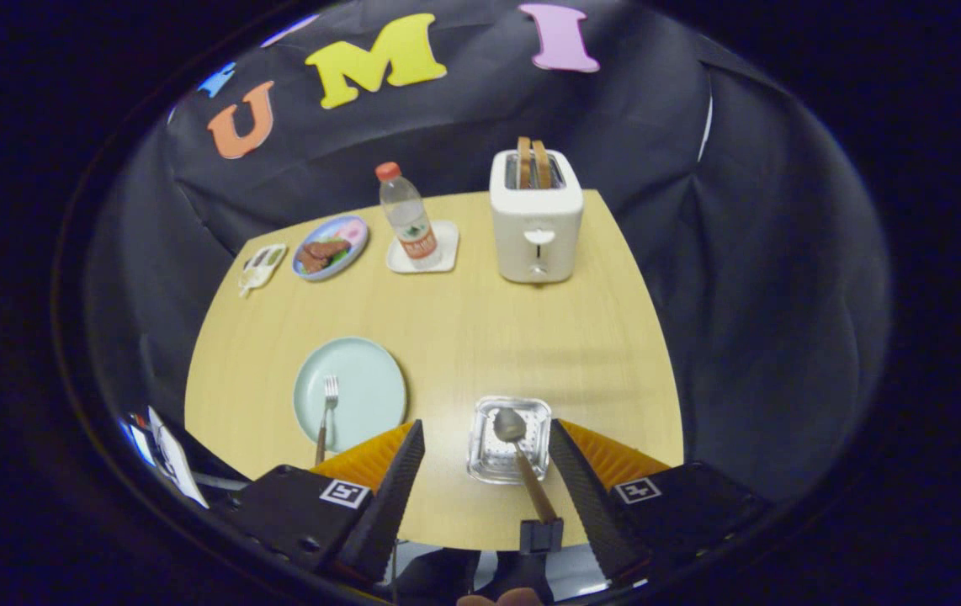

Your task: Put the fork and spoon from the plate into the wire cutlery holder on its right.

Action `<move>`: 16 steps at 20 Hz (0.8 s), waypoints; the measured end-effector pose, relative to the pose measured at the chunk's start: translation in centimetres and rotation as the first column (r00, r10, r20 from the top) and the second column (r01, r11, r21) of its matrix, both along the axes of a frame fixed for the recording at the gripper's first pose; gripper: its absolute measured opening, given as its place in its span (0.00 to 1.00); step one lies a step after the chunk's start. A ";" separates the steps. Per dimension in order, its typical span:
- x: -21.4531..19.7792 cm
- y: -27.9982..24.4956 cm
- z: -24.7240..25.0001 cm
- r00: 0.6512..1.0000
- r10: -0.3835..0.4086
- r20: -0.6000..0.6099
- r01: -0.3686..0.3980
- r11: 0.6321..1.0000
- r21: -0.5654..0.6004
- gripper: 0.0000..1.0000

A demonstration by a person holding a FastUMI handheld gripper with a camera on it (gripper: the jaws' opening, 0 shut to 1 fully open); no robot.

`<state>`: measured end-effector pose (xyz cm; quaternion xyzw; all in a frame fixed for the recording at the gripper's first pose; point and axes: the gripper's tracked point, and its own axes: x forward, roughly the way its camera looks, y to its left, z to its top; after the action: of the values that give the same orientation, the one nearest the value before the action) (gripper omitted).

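Note:
A pale green plate (363,383) lies on the wooden table, ahead and left of my left finger. The fork (326,414) rests on it, tines away from me, its brown handle crossing the plate's near rim. The wire cutlery holder (489,471) stands to the plate's right, between my fingertips. The spoon (521,459) stands in it bowl down, and its brown handle leans back toward me between the fingers. My gripper (486,427) hovers above the holder, open wide, and neither finger touches the spoon.
A white toaster (535,220) with two slices stands at the table's far side. Left of it a water bottle (407,217) stands on a white coaster, then a plate of food (330,247) and a small packet (260,268). The table's near edge runs under my fingers.

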<state>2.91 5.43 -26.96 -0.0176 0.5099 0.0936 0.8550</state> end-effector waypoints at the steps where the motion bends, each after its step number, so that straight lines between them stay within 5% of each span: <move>1: 0.1 1.6 0.6 0.999 0.021 0.049 -0.022 1.000 0.017 0.89; 6: -2.1 10.4 -0.2 0.973 0.152 0.171 -0.164 0.985 0.054 0.94; 16: -6.7 20.3 -10.0 0.974 0.200 0.111 -0.206 0.977 0.047 0.97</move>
<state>-3.83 25.72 -36.96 -0.0495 0.4567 0.1943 0.8667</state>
